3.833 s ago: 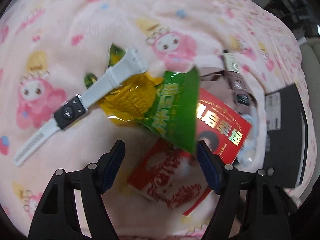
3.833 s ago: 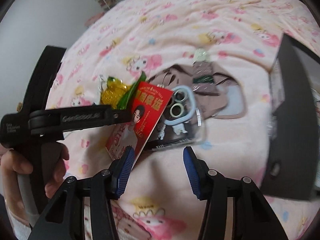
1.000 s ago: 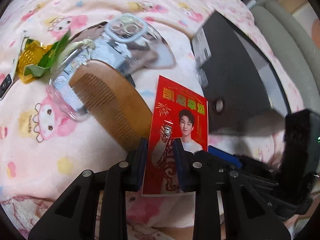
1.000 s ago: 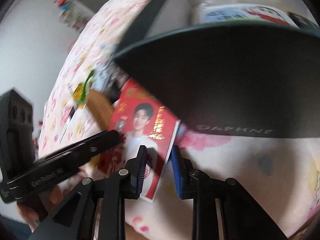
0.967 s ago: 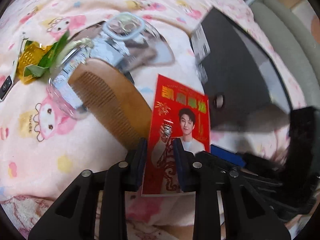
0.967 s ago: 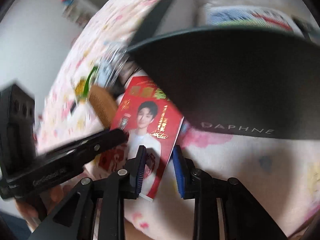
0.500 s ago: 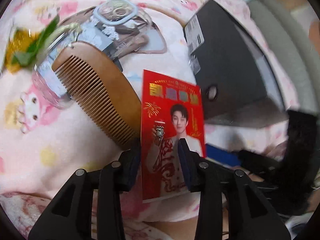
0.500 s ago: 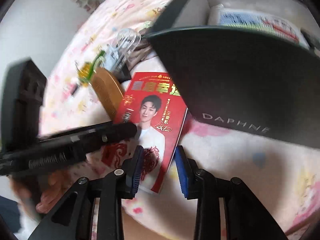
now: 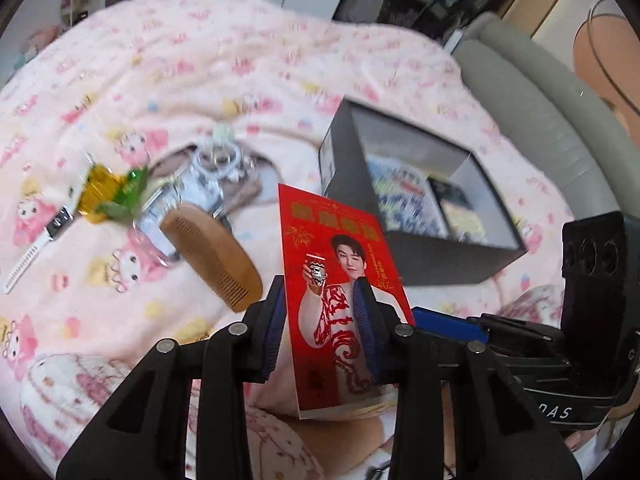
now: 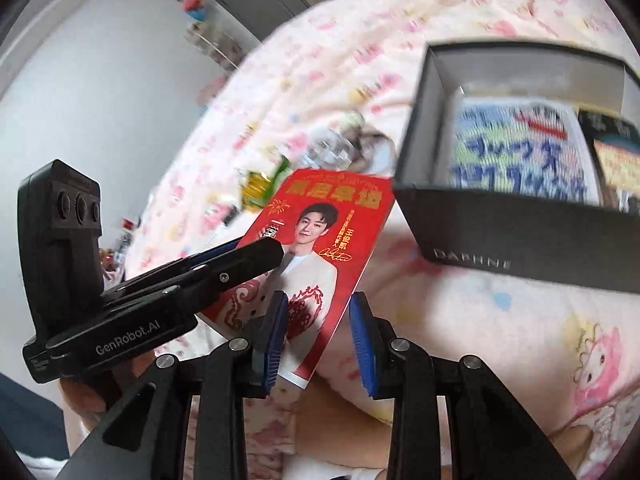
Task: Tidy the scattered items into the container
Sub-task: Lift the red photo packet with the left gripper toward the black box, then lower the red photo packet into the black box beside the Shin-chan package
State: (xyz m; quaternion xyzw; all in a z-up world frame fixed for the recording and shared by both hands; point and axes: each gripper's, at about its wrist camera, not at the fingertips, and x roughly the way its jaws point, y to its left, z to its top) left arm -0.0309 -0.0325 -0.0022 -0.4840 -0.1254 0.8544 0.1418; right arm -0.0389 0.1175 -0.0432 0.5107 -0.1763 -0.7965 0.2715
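Box (image 9: 440, 264) at right already holds two flat printed packs; glossy red card (image 9: 340, 264) is lifted at lower centre, not in yet. My left claw (image 9: 319, 292) just closed in and pinches it; right claw (image 10: 318, 304) stands narrow, just eased open, card corner between the jaws, grip unclear. Still out at left on the fleecy blanket (image 9: 200, 60): toothed wooden comb (image 9: 212, 252), white watch (image 9: 40, 248), crinkly snack bag (image 9: 104, 196).
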